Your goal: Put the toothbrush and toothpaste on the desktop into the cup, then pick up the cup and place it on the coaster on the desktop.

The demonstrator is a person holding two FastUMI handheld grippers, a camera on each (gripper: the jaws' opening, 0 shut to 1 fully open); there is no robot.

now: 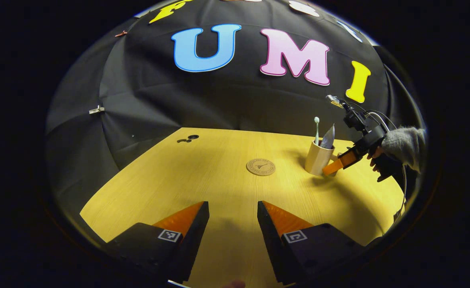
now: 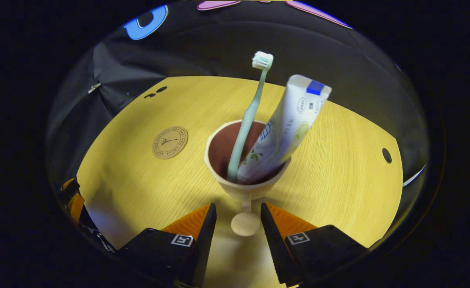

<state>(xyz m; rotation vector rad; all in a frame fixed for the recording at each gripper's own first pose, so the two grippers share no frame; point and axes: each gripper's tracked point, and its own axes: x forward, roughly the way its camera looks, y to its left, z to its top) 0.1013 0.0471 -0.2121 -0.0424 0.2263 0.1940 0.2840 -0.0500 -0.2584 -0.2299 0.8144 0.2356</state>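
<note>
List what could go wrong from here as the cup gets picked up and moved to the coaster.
1. The right gripper straddles only the cup's small handle knob, jaws still open; a grip there may let the cup swing or slip.
2. The toothbrush and toothpaste lean tall above the rim, so a tilt might tip them out.
3. The coaster is small; an off-centre landing is likely.

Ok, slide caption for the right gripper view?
Right gripper fingers straddle cup handle; toothbrush and toothpaste inside.
</note>
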